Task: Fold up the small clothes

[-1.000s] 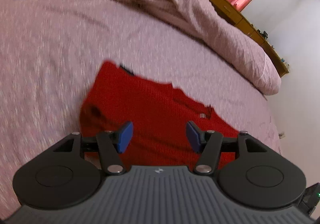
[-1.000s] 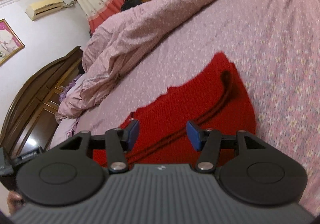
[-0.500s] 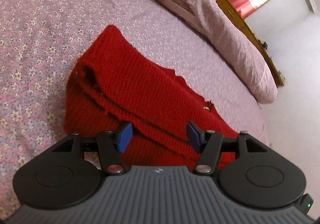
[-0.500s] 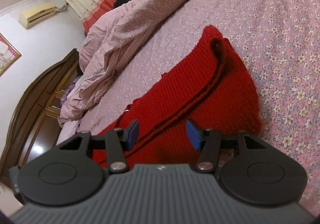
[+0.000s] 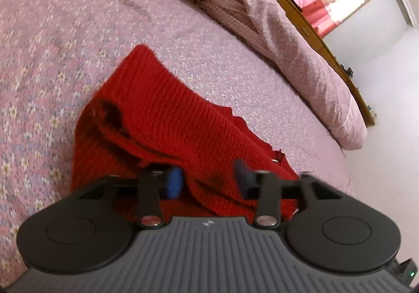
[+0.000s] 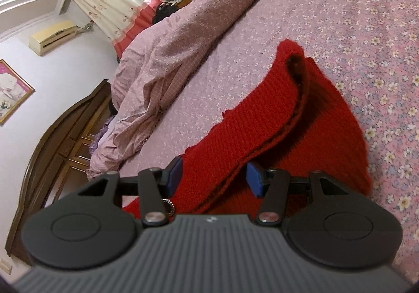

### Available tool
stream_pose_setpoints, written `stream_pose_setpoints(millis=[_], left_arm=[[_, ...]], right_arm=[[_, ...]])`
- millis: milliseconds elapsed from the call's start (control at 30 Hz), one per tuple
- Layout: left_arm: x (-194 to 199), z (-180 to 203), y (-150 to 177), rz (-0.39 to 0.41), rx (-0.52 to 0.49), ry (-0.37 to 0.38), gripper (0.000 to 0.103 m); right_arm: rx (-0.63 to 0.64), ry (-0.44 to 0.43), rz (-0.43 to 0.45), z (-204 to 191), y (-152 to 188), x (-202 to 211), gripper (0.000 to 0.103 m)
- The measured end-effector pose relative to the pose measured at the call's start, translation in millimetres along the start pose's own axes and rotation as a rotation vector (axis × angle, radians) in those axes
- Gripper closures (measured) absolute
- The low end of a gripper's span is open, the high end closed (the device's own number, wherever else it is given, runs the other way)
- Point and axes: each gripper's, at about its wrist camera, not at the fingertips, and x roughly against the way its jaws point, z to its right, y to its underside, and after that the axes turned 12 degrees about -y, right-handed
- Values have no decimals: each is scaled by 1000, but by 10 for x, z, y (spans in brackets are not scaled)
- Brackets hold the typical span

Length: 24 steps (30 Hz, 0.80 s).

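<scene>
At six o'clock on the floral bedsheet, we close both the left gripper and right gripper, pads not yet pressing, around the near hem of the soft, floppy red knit sweater, best pinched through all layers.

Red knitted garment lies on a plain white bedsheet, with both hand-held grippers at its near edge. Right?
Not quite. The bedsheet is pink with small flowers, not plain white, as the right wrist view shows. The red knitted garment does lie on it, with both hand-held grippers at its near edge.
</scene>
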Motion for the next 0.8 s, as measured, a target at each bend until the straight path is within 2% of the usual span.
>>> stream_pose_setpoints(millis=[33,67,100,167,367,500,733,800], left_arm=[[-7,7,-11,0,-7,4,79],[-8,13,-27,3,-16,11,84],[-7,30,-56,10,-32,15,89],[12,89,-129,39,-72,19,92],[5,352,-413,134,-181,35,94],[-195,488,-600,134,-226,7,94],[-434,682,-705,140,-321,-76,92],[-437,696,-710,140,-345,-87,90]], right_arm=[[6,-3,5,2,-4,-11,61],[13,-6,5,-2,-15,-26,78],[19,-1,4,-4,-27,-41,88],[35,-5,20,-16,-55,-50,92],[71,-36,71,-95,-198,-99,94],[108,-30,73,-156,-313,-266,94],[155,106,48,-153,-359,-565,90],[173,114,45,-149,-328,-568,88]])
